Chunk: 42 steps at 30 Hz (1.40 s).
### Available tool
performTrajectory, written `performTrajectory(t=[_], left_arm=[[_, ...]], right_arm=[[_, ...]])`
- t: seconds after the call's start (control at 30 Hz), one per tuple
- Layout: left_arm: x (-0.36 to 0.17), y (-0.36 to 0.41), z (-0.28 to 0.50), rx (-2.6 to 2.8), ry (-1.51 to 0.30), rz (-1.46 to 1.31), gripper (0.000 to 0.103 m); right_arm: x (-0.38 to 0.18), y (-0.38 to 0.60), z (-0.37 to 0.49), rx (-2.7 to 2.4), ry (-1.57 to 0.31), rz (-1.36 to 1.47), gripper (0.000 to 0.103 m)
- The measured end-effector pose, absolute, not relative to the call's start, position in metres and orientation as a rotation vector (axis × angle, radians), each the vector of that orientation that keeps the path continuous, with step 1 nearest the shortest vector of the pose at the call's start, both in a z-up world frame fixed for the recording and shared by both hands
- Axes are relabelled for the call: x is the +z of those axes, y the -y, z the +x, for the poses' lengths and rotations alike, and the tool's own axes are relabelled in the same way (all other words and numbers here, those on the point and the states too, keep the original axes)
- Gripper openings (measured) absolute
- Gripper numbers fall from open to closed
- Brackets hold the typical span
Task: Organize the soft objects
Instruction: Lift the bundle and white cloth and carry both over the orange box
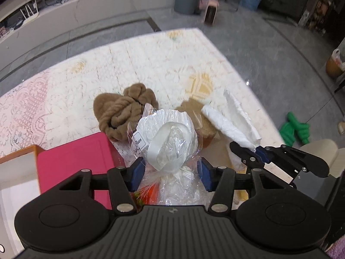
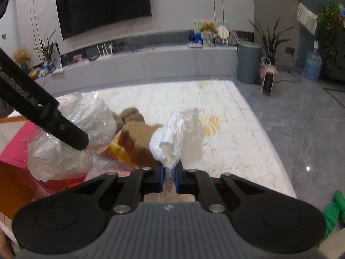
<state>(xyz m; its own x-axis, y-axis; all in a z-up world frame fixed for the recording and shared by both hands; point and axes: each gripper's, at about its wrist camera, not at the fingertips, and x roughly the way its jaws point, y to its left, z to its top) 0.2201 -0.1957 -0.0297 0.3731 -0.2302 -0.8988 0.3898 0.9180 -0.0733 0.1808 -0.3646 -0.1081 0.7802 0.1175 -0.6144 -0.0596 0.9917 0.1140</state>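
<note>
Holding two things at once, I have my left gripper (image 1: 171,172) straddling a cellophane-wrapped white bundle (image 1: 170,142) with a ribbon and a small label; its blue pads sit against the crinkled wrap on both sides, so I read it as clenched on that bundle. My right gripper (image 2: 168,178) is pinched tight on a rolled white cloth (image 2: 170,138), which sticks up and away from the jaws. Both things hang over the near edge of the mat (image 1: 151,64), a pale, patterned surface on the grey floor (image 1: 269,54). Behind the bundle, toward the mat's middle, lies a skein of brown yarn (image 1: 123,112), and between the bundle and the cloth sits a tan plush piece (image 2: 140,142). A pink box (image 1: 75,157) rests at the mat's near left corner.
</note>
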Motion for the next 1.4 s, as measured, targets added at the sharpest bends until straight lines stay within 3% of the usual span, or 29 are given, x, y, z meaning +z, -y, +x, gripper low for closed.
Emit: performTrajectory(t=[0.3, 0.83, 1.4], left_arm=[[-0.02, 0.176, 0.187, -0.421, -1.074, 0.152, 0.061], [-0.073, 0.206, 0.186, -0.386, -1.117, 0.27, 0.06], [0.0, 0.142, 0.129, -0.423, -0.999, 0.204, 0.06]], right_arm=[[-0.088, 0.344, 0.151, 0.168, -0.721, 0.093, 0.007], [-0.078, 0.344, 0.105, 0.109, -0.734, 0.117, 0.007], [-0.024, 0.312, 0.084, 0.143, -0.639, 0.019, 0.007]])
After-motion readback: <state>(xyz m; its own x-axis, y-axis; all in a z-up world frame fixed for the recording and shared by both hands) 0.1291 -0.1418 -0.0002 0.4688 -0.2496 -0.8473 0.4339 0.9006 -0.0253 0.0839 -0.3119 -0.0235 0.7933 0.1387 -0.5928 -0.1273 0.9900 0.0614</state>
